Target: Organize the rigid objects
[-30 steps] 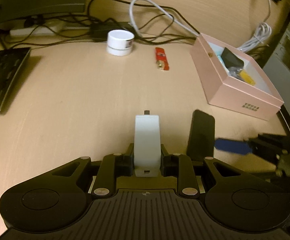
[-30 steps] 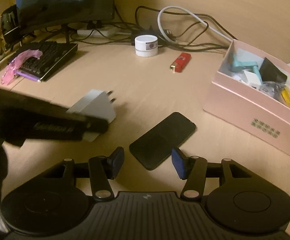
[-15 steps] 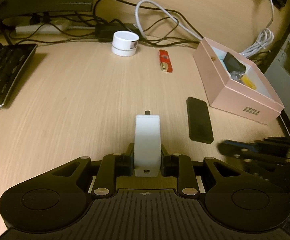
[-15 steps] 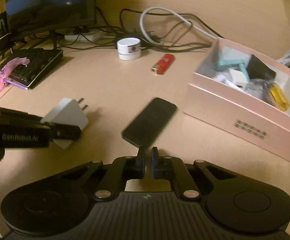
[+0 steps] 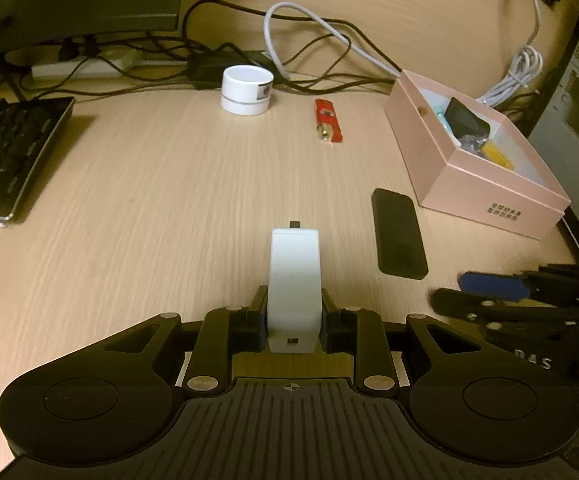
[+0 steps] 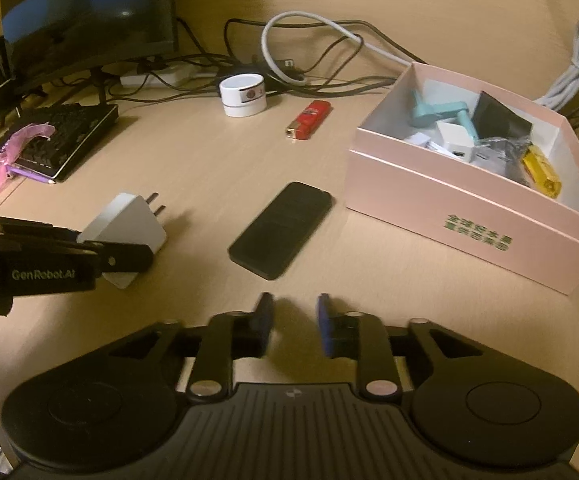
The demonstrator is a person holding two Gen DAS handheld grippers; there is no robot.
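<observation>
While several items already lie inside the pink box (image 6: 469, 204), the sorting is judged partly done: a teal piece, a small white charger cube, a black wedge and a yellow lighter are in it, and four things are still outside.

Nearest, the left gripper (image 5: 293, 320) has its jaws pinching the white plug adapter (image 5: 294, 280) by its flanks, prongs pointing away, raised just above the counter (image 5: 149, 200). The right wrist view confirms that hold at 9 o'clock. This item is judged next for the box.

The right gripper (image 6: 293, 322) has its jaws spread with nothing between them; they have just been opening. The black phone (image 6: 281, 230) lies flat on the counter beyond them at 12 o'clock, apart from the blue pads, its far end near the box wall.

Farther out, a red lighter (image 6: 308, 120) lies at 12 o'clock and a white round container (image 6: 243, 96) at 11 o'clock, both untouched, with cables behind. The keyboard (image 6: 65, 140) sits at 10 o'clock.

Against the earlier frames: a second ago the right jaws stood wide with the phone's near end between them; half a second ago they were pressed together, empty. The phone now lies farther from them and closer to the box. The left grip on the adapter is unchanged.
</observation>
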